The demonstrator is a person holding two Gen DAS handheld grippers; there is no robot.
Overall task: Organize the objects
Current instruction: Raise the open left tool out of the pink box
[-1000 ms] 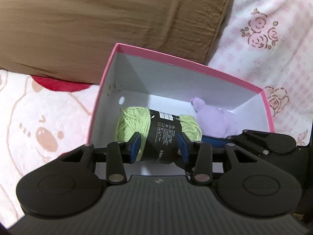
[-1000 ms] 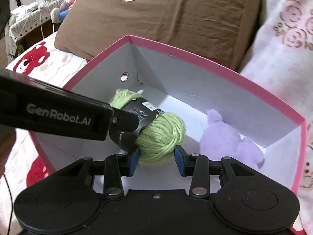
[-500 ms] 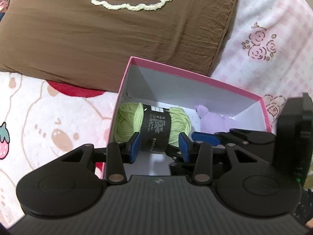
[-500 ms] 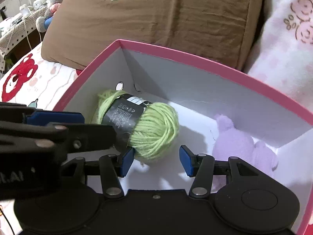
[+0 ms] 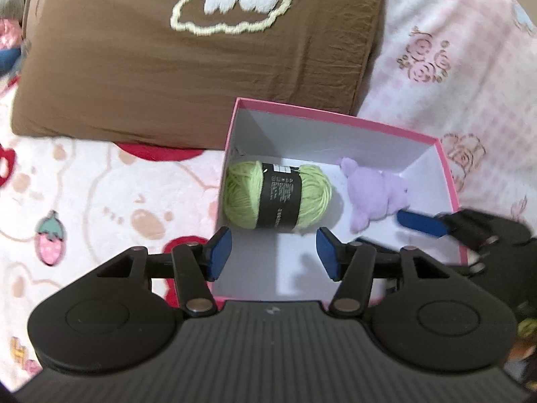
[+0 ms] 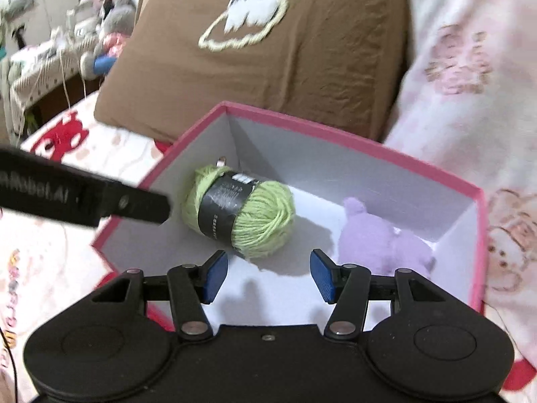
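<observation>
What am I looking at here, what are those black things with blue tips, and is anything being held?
Those are two hand-held claws, one in each of a person's hands, each carrying a camera that looks along its fingers. One picture is from the left claw, the other from the right claw. Both are open and hold nothing. In front of them a pink box sits on a patterned blanket, with a brown pillow behind it. Inside the box lie a green yarn ball and a purple plush toy, apart from each other.

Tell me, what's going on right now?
Left tool and right tool open, empty. Green yarn and purple plush in pink box. Nothing blocking.
</observation>
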